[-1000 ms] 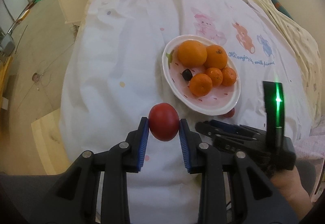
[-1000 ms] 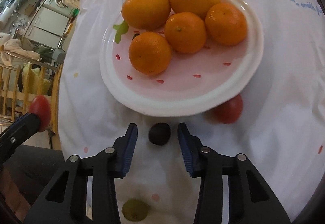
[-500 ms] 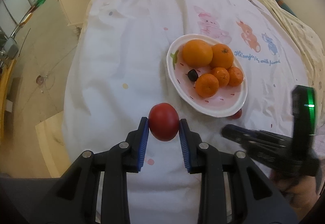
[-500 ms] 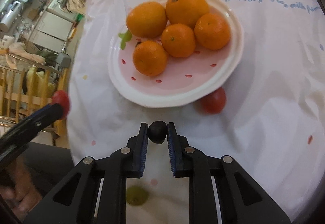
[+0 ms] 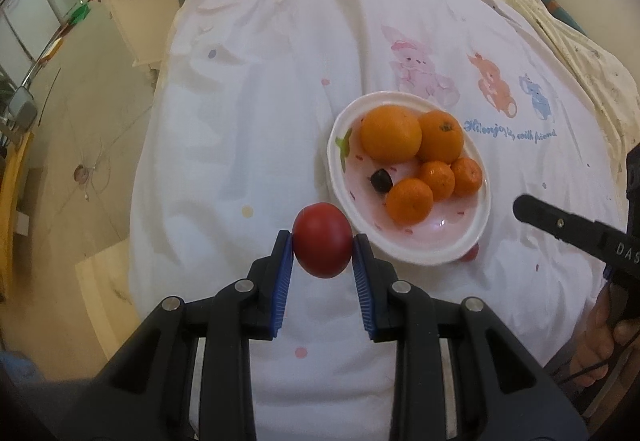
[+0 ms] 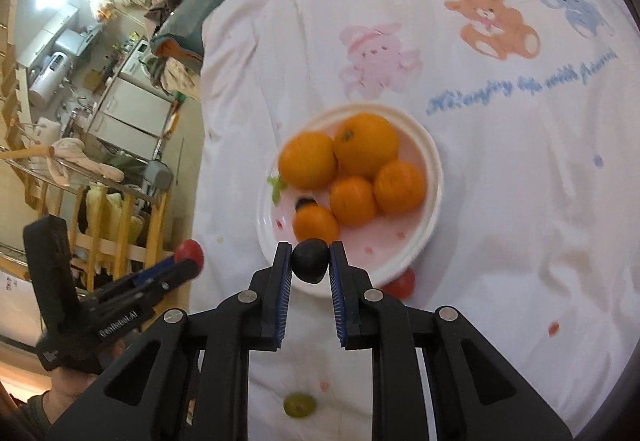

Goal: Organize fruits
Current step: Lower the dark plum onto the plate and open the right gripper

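My left gripper (image 5: pixel 322 247) is shut on a red tomato (image 5: pixel 322 239) and holds it above the white cloth, just left of the white plate (image 5: pixel 460 247). The plate holds several oranges (image 5: pixel 391 133) and a small dark fruit (image 5: pixel 381 180). My right gripper (image 6: pixel 310 261) is shut on a dark grape (image 6: pixel 310 260) and holds it over the near rim of the plate (image 6: pixel 434 209). A small red tomato (image 6: pixel 401 284) lies at the plate's near edge, also in the left wrist view (image 5: pixel 470 253). A green grape (image 6: pixel 299 404) lies on the cloth below my right gripper.
A white cloth with cartoon animals (image 5: pixel 416 61) covers the table. The table's left edge drops to the floor (image 5: pixel 80 113). A wooden rack (image 6: pixel 116 225) and kitchen clutter stand to the left. The left gripper shows in the right wrist view (image 6: pixel 188 261).
My right gripper closed on the dark grape and lifted it up off the cloth, pulling back from the plate. My left gripper still holds the red tomato, little moved.
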{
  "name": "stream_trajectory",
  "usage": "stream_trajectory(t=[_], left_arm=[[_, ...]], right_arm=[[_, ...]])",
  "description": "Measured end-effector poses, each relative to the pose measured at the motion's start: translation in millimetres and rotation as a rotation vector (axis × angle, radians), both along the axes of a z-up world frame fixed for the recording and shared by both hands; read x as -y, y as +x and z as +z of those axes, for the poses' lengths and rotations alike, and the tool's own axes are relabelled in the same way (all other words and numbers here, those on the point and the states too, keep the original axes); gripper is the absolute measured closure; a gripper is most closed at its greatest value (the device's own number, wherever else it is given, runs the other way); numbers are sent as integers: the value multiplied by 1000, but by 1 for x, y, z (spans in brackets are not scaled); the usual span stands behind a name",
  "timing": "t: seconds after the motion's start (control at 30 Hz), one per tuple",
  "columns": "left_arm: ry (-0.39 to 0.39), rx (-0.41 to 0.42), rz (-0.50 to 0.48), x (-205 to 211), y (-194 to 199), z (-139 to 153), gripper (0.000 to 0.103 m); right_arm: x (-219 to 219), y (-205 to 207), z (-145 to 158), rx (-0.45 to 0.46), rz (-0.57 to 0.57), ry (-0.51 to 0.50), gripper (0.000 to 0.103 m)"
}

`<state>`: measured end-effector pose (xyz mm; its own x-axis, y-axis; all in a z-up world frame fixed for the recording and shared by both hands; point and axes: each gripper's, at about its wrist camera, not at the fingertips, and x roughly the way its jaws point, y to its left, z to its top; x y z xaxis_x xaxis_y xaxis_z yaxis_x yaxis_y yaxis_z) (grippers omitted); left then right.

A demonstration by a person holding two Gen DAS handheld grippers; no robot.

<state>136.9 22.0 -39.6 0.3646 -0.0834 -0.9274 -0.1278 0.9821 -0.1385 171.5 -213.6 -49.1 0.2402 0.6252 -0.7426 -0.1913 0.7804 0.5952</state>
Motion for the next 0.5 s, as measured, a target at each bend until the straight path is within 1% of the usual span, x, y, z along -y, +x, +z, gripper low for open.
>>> stream_trajectory(t=[0.1,0.3,0.37,0.43,0.5], left_arm=[[20,6,-11,2,10,0,77],[21,-3,-33,8,25,-7,77],[13,-11,-34,9,28,-10,77],[5,-17,-33,10,29,-11,77],[0,-21,-36,12,30,-13,77]], right_arm=[[-15,17,-6,-7,12,13,83],[-40,38,-17,-18,48,-6,83],[-46,44,-22,-24,57,-4,83],[-51,48,-26,-28,63,0,80],[-53,50,-29,-30,62,4,79]])
